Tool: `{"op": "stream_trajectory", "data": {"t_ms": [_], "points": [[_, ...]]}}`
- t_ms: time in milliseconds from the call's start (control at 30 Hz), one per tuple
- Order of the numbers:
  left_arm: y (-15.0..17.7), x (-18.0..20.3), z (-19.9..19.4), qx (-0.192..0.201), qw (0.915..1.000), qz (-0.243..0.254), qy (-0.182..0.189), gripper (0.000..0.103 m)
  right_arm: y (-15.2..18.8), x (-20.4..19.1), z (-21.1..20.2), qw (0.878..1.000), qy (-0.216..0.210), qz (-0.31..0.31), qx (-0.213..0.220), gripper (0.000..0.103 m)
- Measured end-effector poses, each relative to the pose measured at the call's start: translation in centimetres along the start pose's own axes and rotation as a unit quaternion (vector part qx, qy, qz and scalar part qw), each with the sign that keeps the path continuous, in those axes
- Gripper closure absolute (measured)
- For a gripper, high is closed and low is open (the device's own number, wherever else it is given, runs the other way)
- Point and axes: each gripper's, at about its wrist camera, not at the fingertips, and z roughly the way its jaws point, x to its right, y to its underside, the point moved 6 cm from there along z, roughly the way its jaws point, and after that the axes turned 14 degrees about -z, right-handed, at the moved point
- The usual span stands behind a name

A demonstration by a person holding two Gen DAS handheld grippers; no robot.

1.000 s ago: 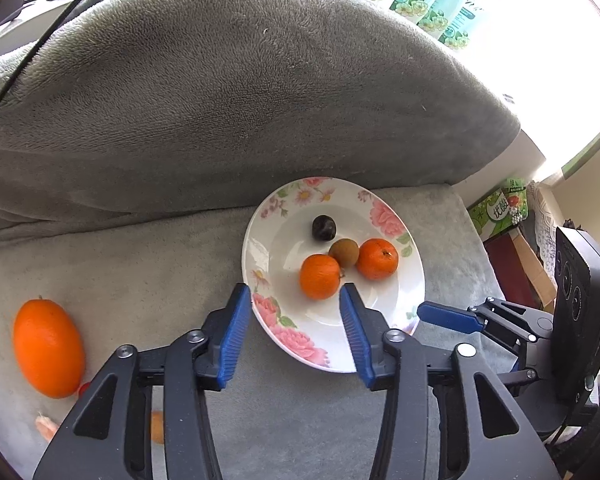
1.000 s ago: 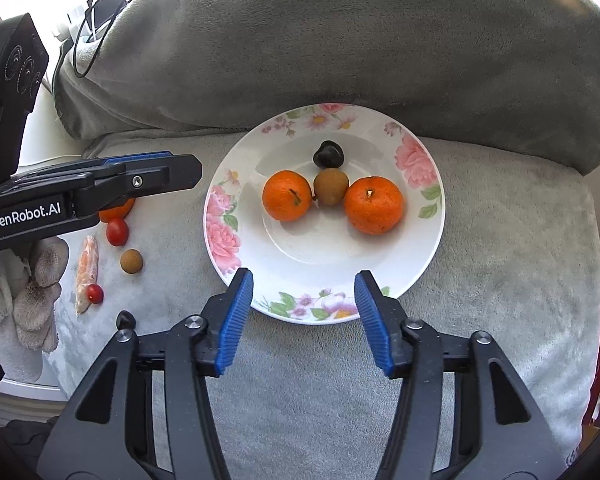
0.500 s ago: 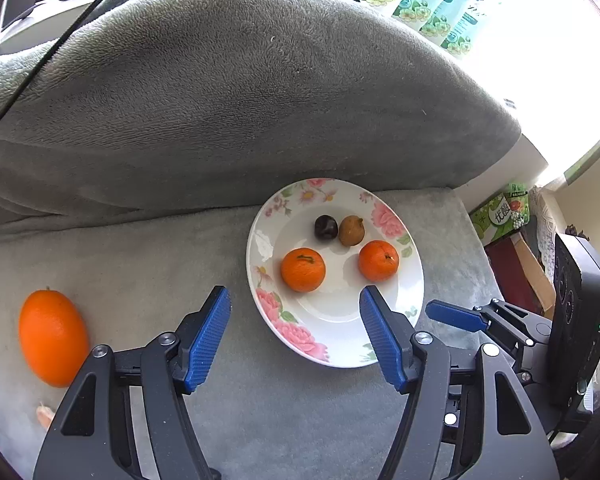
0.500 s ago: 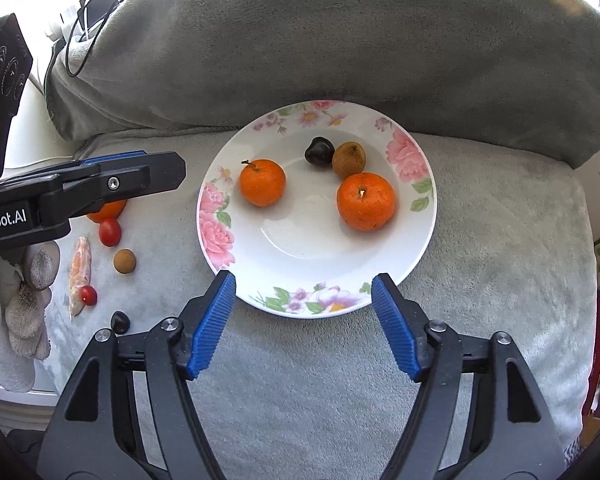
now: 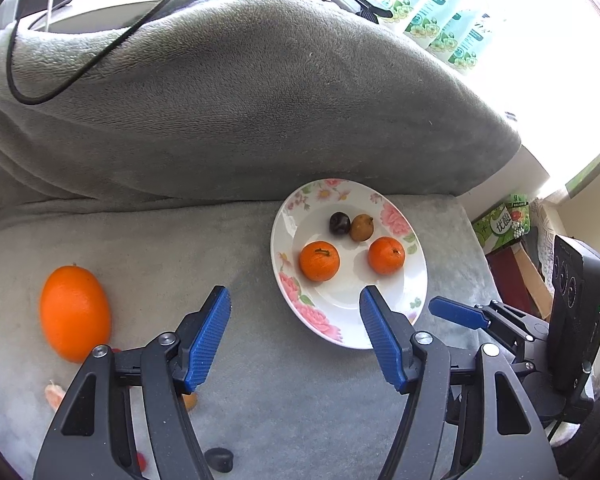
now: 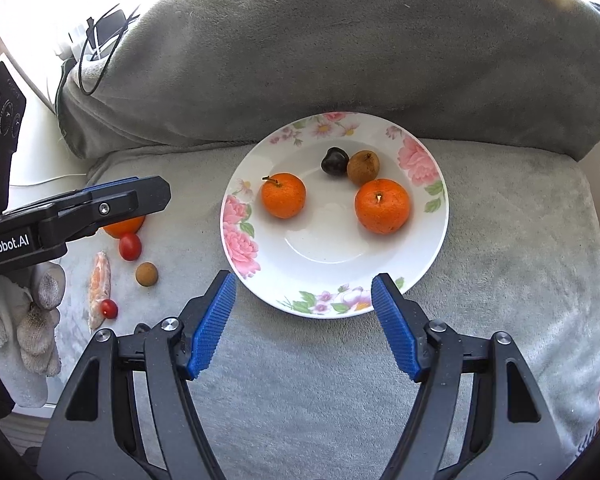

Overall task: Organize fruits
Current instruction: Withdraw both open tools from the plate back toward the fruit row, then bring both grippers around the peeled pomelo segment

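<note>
A white floral plate on the grey blanket holds two tangerines, a dark fruit and a brown fruit. My right gripper hovers open over the plate's near rim, with nothing between its fingers. My left gripper is open and empty, just left of the plate and above the blanket. A large orange lies further left. Loose on the blanket are a cherry tomato, a small brown fruit and a smaller tomato.
A thick grey cushion rises behind the plate. A peeled orange segment and a dark fruit lie near the left gripper. A white-gloved hand holds it. Cables and packets sit beyond the cushion.
Both grippers' jaws have opened wider. The left tangerine has shifted apart from the other fruits on the plate. The left gripper has drawn back and to the left of the plate.
</note>
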Motion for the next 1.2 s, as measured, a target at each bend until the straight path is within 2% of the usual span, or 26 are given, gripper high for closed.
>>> {"op": "stream_trajectory", "data": {"t_ms": [300,633,967,1200], "points": [[0.8,-2.7,-2.4,0.019,0.9994,-0.026,-0.010,0.036,-1.2,-1.4,-0.2,1.000,-0.015,0.010,0.015,0.030],[2.3,-7.9,-6.0,0.045,0.9958,-0.073,-0.032,0.036,-2.1,-4.8,0.6,0.999,-0.028,-0.024,-0.019,0.030],[5.0,-13.7,-9.2,0.063,0.9880,-0.127,-0.060,0.036,-3.4,-9.0,1.5,0.995,-0.074,-0.057,-0.020,0.030],[7.6,-16.6,-10.0,0.057,0.9827,-0.162,-0.070,0.036,-4.5,-12.3,2.4,0.990,-0.116,-0.077,-0.027,0.030]]}}
